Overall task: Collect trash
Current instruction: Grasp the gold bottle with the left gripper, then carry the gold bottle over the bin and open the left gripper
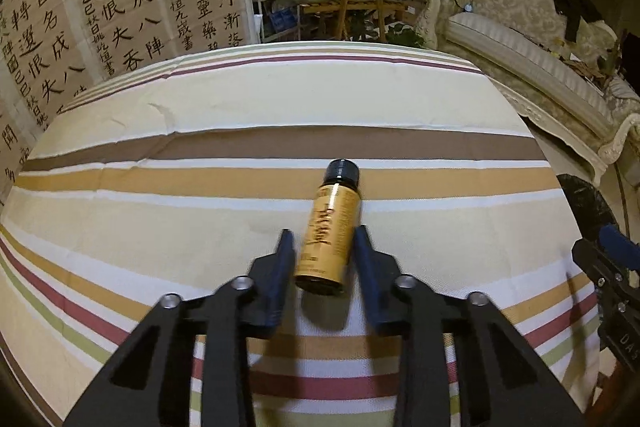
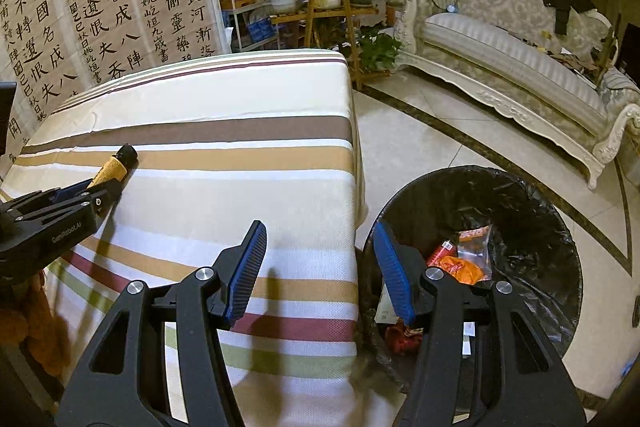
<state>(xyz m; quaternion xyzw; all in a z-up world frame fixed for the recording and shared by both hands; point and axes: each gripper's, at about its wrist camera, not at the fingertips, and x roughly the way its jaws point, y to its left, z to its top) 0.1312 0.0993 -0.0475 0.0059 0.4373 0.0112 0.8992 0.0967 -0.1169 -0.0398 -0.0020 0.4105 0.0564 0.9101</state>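
Left gripper (image 1: 323, 247) fingers apart, straddling the lying bottle (image 1: 329, 235) on the striped bench (image 1: 200, 219), lined up for a pinch; contact unclear. Right gripper (image 2: 320, 267) fingers wide apart, empty, hanging over the bench edge beside the bin (image 2: 552, 211), likely waiting. Only the right view shows the bin's black liner and the wrappers (image 2: 466, 259) inside.

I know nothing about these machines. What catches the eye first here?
A small gold bottle with a black cap lies on the striped tablecloth, framed by the left tool. Beside the table stands a black-lined trash bin with wrappers inside, the open right tool near its rim.
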